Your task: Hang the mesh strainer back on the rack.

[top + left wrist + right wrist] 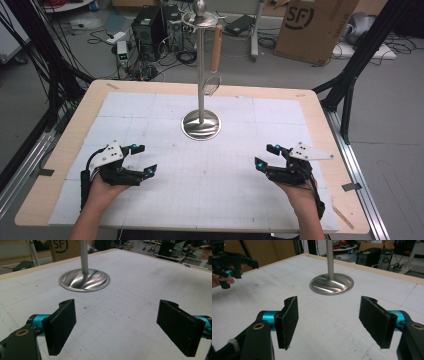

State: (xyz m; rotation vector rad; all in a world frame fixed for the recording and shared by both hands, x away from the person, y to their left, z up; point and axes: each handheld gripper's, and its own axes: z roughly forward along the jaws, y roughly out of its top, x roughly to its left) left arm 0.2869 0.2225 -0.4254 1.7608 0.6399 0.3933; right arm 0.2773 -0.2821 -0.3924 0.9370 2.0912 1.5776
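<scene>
A metal stand [201, 75] with a round polished base [201, 125] rises from the middle of the white gridded mat [210, 170]. From its top ring hangs a small strainer with a wooden handle [216, 47] and a wire mesh bowl [212, 84]. My left gripper [142, 159] rests low over the mat's left front, jaws apart with nothing between them [117, 327]. My right gripper [266, 156] sits at the right front, also open and empty [329, 322]. Both point toward the stand's base [84, 280] [332, 283].
The wooden table [60, 165] edges frame the mat. Behind the table stand a computer tower [147, 32], cables on the floor and a cardboard box [315, 27]. Black frame legs [350, 75] flank the right side. The left gripper [227, 263] also appears far off in the right gripper view.
</scene>
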